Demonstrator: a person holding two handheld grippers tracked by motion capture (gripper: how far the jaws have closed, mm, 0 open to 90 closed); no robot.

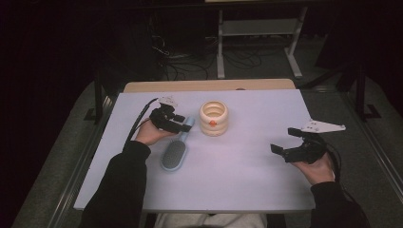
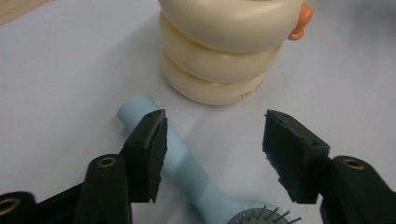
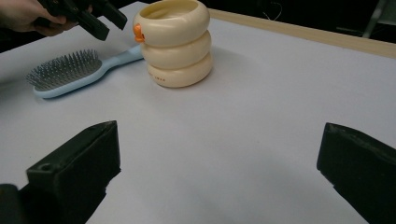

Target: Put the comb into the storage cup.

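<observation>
L gripper [image 1: 177,121] sits over the handle of the light-blue hairbrush [image 1: 174,153], jaws part-open, not yet pressing: the handle lies between them (nearer one pad, gap on the other side). Brush lies flat on the white table [image 1: 247,175], bristles up, handle end just beside the cream ring-stack cup [image 1: 213,118]. To do this well, I'd centre the jaws across the handle's mid-length, stay clear of the cup, then clamp squarely so it won't twist. R gripper [image 1: 288,141] is wide open over bare table at far right, nothing in it.

Left gripper view gives the pad-to-handle gap [image 2: 180,154]; high view can't, the gripper hides it. Right gripper view shows the bristles [image 3: 63,70] sideways.
</observation>
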